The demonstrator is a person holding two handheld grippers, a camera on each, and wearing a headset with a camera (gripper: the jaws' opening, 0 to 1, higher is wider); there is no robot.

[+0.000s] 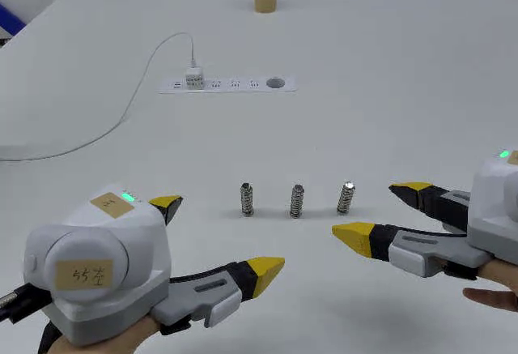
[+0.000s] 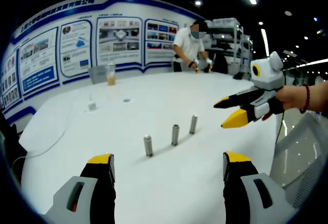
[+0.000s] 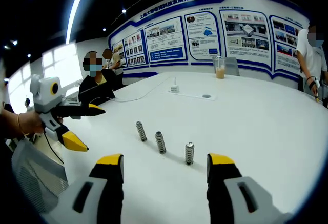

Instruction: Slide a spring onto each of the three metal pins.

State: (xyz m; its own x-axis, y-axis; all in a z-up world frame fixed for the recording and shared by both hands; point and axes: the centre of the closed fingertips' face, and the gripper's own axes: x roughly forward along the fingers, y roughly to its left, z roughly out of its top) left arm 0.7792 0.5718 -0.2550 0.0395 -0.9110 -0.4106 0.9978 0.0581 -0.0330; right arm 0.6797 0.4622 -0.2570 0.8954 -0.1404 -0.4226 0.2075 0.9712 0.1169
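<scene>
The left pin [image 1: 247, 187], middle pin [image 1: 297, 187] and right pin [image 1: 348, 185] stand in a row on the white worktop [image 1: 388, 87]. Their long axes are vertical, and each appears sleeved with a spring [image 1: 297, 203]. The left claw [image 1: 218, 235] is spread wide and empty, near-left of the row. The right claw [image 1: 380, 211] is likewise spread and empty — it sits just beside the right pin, the nearer of the two. Judgement: nothing remains to fit — task appears complete.

Yellow-tipped left tongs [image 1: 218, 234] and right tongs [image 1: 374, 209], silver springs [image 1: 297, 201], white table [image 1: 364, 111]
</scene>
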